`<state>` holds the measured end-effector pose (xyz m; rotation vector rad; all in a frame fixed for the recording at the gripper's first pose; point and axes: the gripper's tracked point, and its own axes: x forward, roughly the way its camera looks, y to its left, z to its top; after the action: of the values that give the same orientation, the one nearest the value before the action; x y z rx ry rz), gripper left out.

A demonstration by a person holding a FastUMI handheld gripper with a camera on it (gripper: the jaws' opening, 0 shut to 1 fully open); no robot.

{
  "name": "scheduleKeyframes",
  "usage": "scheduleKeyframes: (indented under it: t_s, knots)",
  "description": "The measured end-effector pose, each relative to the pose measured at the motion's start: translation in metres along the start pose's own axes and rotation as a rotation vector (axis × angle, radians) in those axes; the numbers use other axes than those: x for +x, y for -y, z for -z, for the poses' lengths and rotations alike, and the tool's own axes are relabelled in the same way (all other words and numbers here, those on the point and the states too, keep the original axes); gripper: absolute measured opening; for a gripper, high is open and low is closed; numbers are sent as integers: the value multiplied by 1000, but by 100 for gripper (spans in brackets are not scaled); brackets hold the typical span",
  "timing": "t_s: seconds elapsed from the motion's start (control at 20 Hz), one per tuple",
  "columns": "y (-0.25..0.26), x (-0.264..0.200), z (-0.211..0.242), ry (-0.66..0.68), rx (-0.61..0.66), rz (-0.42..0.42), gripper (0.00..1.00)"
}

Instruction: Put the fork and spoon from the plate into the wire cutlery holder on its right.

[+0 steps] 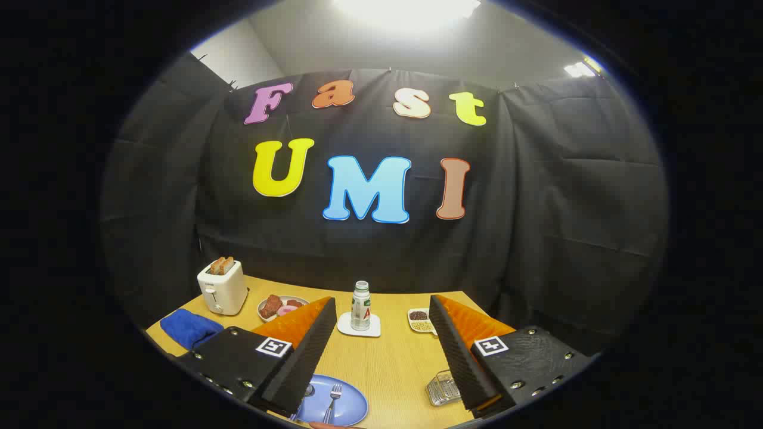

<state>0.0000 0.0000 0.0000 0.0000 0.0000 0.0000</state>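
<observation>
Gripper [381,357] is hanging above the table w/ its two fingers spread wide apart, nothing between them, touching nothing.

Nearest, just under the left finger: a blue plate [351,411] is sitting on the wooden table [387,363]. A silver fork [332,400] is lying on the plate, tines pointing away toward the booth wall. Beside it, partly hidden by the left finger, a bit of round metal is showing, prob. the spoon [308,390], can't tell for sure. A sliver of a fingertip-like shape is peeking in at the plate's near rim.

To the plate's right, tucked against the right finger, the wire cutlery holder [442,388] is standing on the table, its right side hidden by that finger. Bare tabletop is lying btwn plate and holder.

Further out, btwn the fingers: a small bottle [360,305] is standing upright on a white coaster [359,326]. Right of it, a small divided dish [419,320] w/ dark and pale bits. Left of the bottle, a plate of pastries [280,306], then a white toaster [222,287] w/ toast sticking up. A blue cloth [189,328] is lying near the toaster, on its near-left side.
</observation>
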Motion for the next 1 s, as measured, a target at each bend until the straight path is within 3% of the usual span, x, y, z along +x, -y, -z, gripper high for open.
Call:
scheduleKeyframes:
  t_s: [1.0]
  knots:
    - [-22,18,35,-95,-27,-32,96]
